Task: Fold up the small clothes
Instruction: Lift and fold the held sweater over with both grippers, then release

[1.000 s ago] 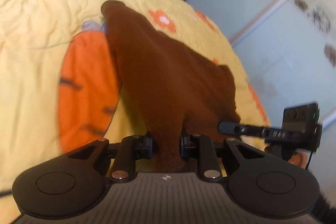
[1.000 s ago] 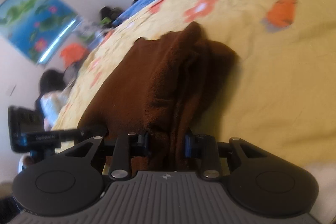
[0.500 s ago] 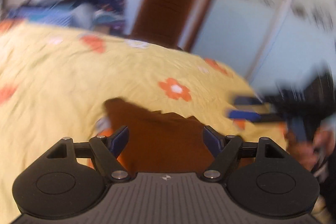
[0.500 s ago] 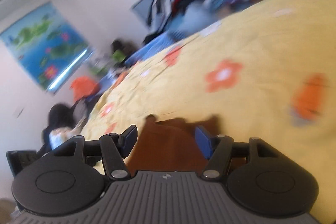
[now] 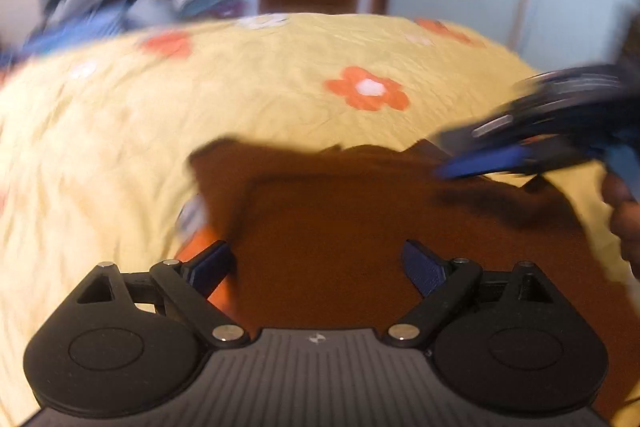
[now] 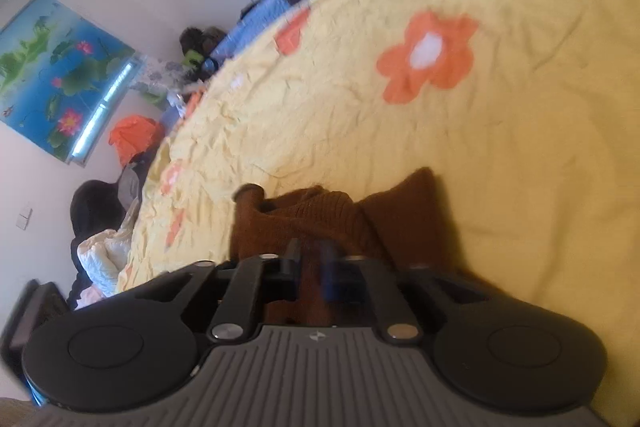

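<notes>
left gripper (image 5: 316, 265) is standing released above the brown garment (image 5: 340, 227) on the bedspread (image 5: 240, 87); right gripper (image 6: 310, 269) state is blurring, cannot tell. regrip an edge squarely.

brown knit garment (image 5: 340, 227) | lying folded and mostly flat | on yellow flowered bedspread (image 5: 260, 87)

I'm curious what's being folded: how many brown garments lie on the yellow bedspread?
1: the brown garment lies on the yellow bedspread directly ahead of both cameras; its folds could hide another.
</notes>
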A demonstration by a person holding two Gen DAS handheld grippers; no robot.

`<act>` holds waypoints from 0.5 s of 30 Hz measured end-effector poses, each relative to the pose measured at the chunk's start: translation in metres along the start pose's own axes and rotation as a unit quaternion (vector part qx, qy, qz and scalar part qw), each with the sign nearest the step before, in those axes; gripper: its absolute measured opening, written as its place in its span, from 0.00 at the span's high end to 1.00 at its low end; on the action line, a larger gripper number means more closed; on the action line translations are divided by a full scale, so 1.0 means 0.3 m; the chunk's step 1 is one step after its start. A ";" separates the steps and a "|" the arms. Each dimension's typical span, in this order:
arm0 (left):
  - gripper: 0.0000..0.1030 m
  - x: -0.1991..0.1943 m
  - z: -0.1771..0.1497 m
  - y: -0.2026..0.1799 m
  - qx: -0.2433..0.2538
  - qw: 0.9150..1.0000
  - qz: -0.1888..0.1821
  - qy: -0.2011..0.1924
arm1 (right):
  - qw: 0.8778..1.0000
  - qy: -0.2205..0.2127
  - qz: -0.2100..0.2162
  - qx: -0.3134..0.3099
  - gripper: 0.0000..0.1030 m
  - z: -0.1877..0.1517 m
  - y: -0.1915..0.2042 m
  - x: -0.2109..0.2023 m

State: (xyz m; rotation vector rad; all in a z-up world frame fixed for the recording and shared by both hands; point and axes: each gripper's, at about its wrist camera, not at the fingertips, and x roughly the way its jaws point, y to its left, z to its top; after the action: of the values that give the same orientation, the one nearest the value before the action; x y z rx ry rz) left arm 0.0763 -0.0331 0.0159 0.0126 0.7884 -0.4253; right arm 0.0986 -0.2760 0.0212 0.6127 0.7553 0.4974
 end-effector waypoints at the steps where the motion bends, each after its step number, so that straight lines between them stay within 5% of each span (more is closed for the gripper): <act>1: 0.09 -0.011 -0.014 0.043 -0.040 0.999 -0.010 0.008 | 0.999 -0.030 -0.020 -0.019 0.23 -0.016 0.006 -0.064; 2: 0.09 -0.022 -0.028 0.084 -0.079 0.997 -0.024 0.012 | 0.996 -0.054 -0.050 -0.042 0.03 -0.036 0.010 -0.120; 5: 0.10 -0.049 -0.035 0.130 -0.133 0.989 -0.066 0.016 | 0.990 -0.045 -0.122 -0.062 0.10 -0.056 -0.033 -0.175; 8: 0.15 -0.023 -0.010 0.116 -0.150 0.982 -0.108 0.033 | 0.993 0.009 -0.117 -0.031 0.28 -0.081 -0.086 -0.108; 9: 0.41 -0.011 0.004 0.094 -0.136 0.985 -0.097 0.035 | 0.994 0.002 -0.104 -0.033 0.39 -0.094 -0.082 -0.090; 10: 0.56 0.001 0.016 0.068 -0.116 0.990 -0.073 0.038 | 0.995 0.011 -0.095 -0.034 0.49 -0.099 -0.078 -0.070; 11: 0.67 0.006 0.026 0.047 -0.099 0.993 -0.048 0.038 | 0.996 0.020 -0.088 -0.028 0.73 -0.101 -0.081 -0.053; 13: 0.69 0.005 0.034 0.017 -0.066 0.997 -0.028 0.029 | 0.994 0.007 -0.094 -0.056 0.74 -0.113 -0.061 -0.061; 15: 0.70 0.017 0.015 -0.045 0.020 1.000 0.021 -0.004 | 0.995 -0.008 -0.087 -0.049 0.76 -0.128 -0.069 -0.093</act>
State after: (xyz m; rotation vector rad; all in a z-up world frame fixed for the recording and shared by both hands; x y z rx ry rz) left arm 0.0775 -0.0483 0.0176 0.0639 0.7703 -0.4013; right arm 0.0563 -0.2954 -0.0011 0.4540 0.7564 0.3665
